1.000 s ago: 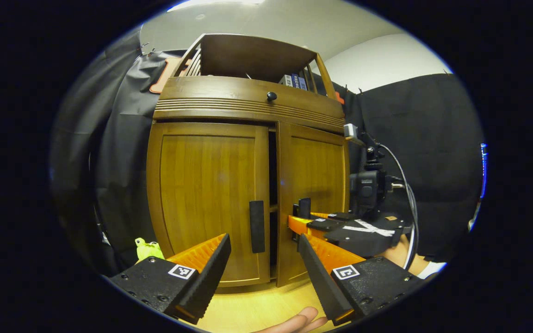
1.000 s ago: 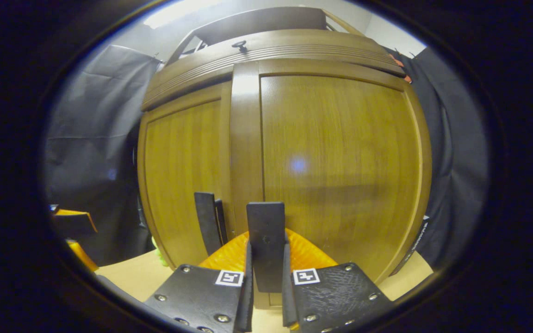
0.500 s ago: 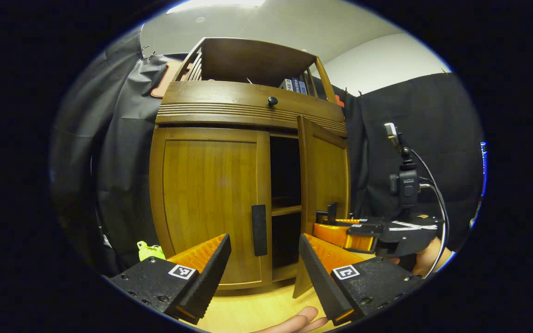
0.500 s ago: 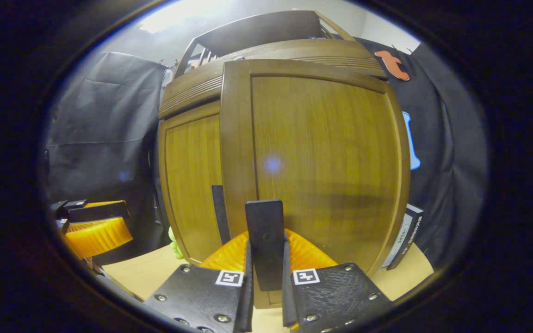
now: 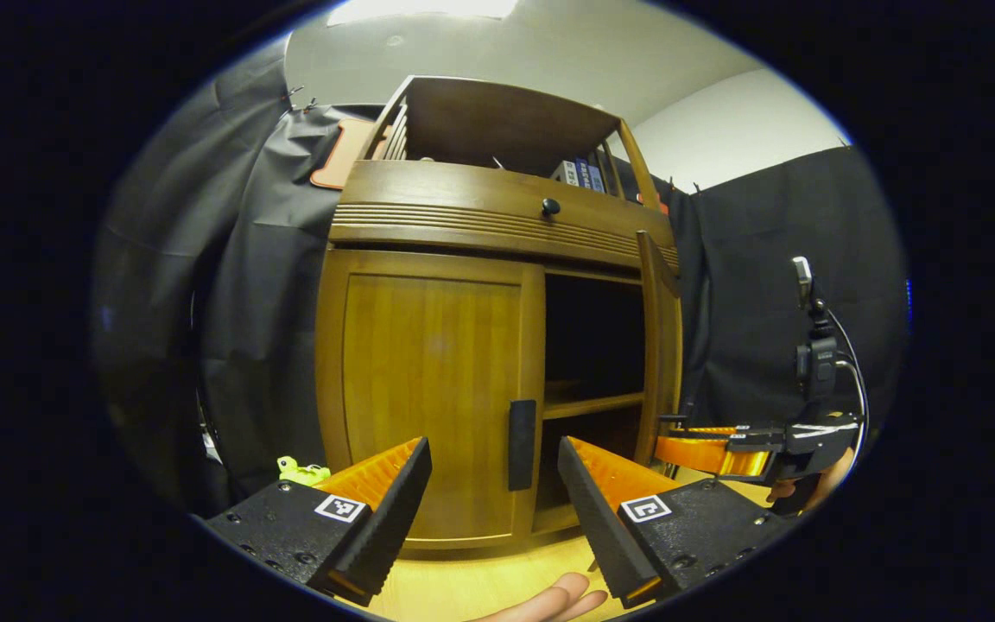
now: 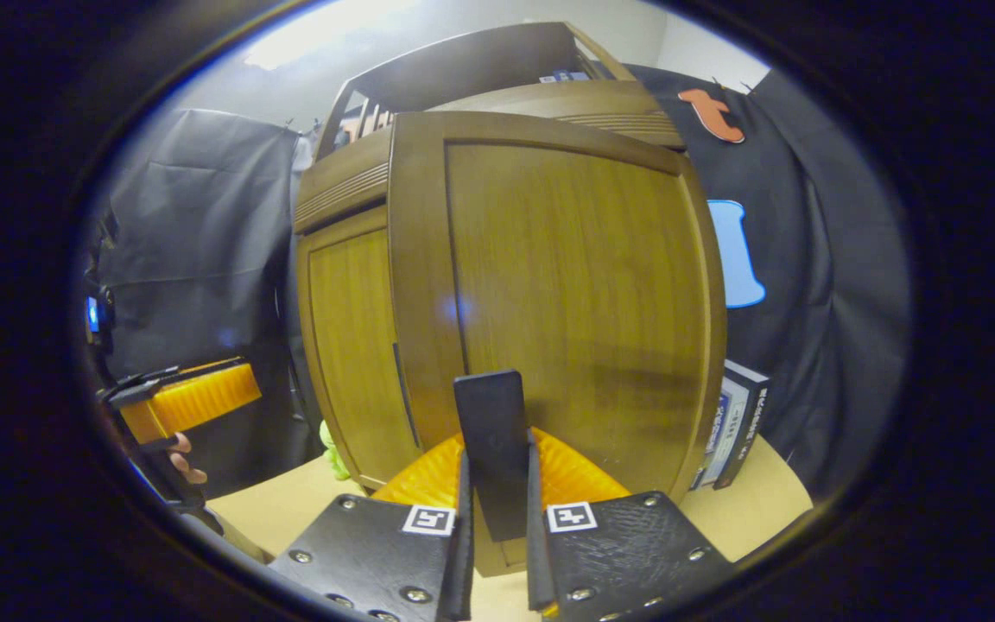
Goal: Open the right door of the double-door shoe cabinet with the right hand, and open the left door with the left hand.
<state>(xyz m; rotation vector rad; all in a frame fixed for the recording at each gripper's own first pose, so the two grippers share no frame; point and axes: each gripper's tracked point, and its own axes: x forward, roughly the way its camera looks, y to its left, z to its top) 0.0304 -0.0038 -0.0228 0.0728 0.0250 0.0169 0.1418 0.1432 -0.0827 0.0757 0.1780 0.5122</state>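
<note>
The right gripper was clamped on the handle of the cabinet's wide-swung right door, while the left gripper, jaws apart, faced the closed left door; pulling further might tip the cabinet.

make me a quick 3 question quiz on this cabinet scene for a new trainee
1. True or false: the left door is shut.
2. What are the right gripper fingers clamped on? A) the drawer knob B) the right door handle C) the shelf
3. Fill in: the left gripper fingers are ____, short of the left door handle.

Key: 1 true; 2 B; 3 open
</note>
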